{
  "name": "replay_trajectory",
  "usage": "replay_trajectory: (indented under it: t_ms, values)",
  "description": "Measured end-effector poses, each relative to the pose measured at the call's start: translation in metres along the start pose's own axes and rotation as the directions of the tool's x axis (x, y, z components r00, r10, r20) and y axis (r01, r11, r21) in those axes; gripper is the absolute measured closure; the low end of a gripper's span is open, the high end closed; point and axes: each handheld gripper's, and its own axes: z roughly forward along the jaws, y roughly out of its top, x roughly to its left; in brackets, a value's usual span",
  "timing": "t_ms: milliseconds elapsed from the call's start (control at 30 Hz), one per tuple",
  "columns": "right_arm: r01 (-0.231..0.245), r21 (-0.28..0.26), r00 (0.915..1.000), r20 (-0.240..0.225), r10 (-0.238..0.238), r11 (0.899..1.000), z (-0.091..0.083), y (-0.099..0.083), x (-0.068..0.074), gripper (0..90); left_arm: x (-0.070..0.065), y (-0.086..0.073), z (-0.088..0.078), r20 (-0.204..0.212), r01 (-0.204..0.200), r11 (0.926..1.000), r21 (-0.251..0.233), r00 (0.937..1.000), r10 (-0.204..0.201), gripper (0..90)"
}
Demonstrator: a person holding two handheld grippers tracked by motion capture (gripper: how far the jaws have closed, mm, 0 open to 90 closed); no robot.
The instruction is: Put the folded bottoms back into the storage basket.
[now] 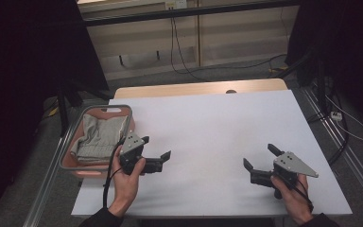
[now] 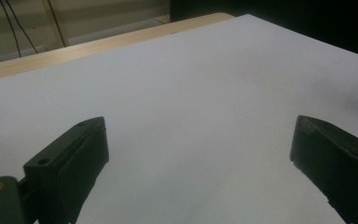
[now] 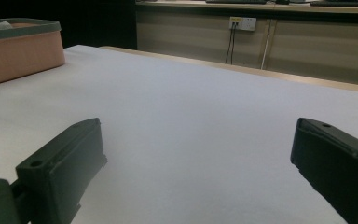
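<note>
The crumpled grey cloth (image 1: 96, 137) lies in a pink plastic basket (image 1: 78, 169) with a grey rim, no readable label on either. Just beside it the left gripper (image 1: 158, 147) is spread wide, empty, over the white table (image 1: 217, 127). The right gripper (image 1: 260, 157), well apart, gapes empty too.

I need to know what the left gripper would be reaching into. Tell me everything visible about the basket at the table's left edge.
The basket is a rectangular, salmon-pink bin, plastic by its look, with a grey-green rim and a handle slot in its far wall. It sits upright at the table's left edge, partly overhanging it. Inside lies a crumpled grey cloth, filling most of it. The left gripper, jaws open, hangs just right of it; contact cannot be told. The right gripper view shows its pink side wall and rim.
</note>
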Motion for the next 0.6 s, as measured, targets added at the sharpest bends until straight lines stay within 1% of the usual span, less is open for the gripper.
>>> replay_trajectory:
  t_ms: [33,67,200,300,367,400,467,500,533,600]
  values:
    - [0.000,0.000,1.0000,0.000,0.000,1.000,0.000,0.000,0.000,2.5,-0.001,-0.001,0.003,0.001,0.002,1.0000,0.002,1.0000,-0.002,4.5]
    - [0.000,0.000,1.0000,-0.001,0.000,1.000,-0.001,0.000,0.000,2.5,-0.003,-0.002,0.005,-0.001,-0.007,0.9999,0.011,1.0000,0.007,4.5]
    - [0.002,-0.002,1.0000,0.004,-0.002,1.000,-0.002,0.000,0.000,2.4,-0.009,-0.010,0.011,0.029,-0.008,0.9998,0.016,0.9996,0.007,4.5]
    - [0.000,0.000,1.0000,0.004,0.000,1.000,-0.003,-0.001,-0.001,2.4,-0.013,-0.016,0.013,0.036,-0.014,0.9994,0.031,0.9993,0.013,4.5]
    - [-0.002,-0.001,1.0000,0.007,0.002,1.000,-0.003,-0.001,0.000,2.5,-0.014,-0.022,0.010,0.037,-0.001,1.0000,-0.005,0.9993,0.001,4.6]
    - [-0.002,0.001,1.0000,0.009,0.002,1.000,-0.004,-0.001,0.000,2.4,-0.014,-0.025,0.009,0.040,0.000,0.9999,-0.013,0.9992,0.000,4.6]
    - [-0.001,-0.001,1.0000,0.009,0.001,1.000,-0.004,-0.001,0.000,2.4,-0.015,-0.029,0.010,0.051,0.002,0.9999,0.016,0.9987,-0.002,4.5]
    - [-0.002,0.001,0.9999,0.013,0.002,1.000,-0.004,-0.001,0.000,2.5,-0.015,-0.031,0.010,0.050,-0.005,0.9999,0.014,0.9987,0.004,4.5]
    - [-0.003,0.002,0.9999,0.014,0.003,1.000,-0.004,-0.001,0.000,2.5,-0.016,-0.033,0.009,0.043,-0.004,1.0000,0.002,0.9991,0.004,4.6]
    - [-0.001,0.000,0.9999,0.013,0.001,1.000,-0.005,-0.001,0.000,2.5,-0.016,-0.034,0.008,0.047,-0.009,0.9999,0.009,0.9988,0.009,4.5]
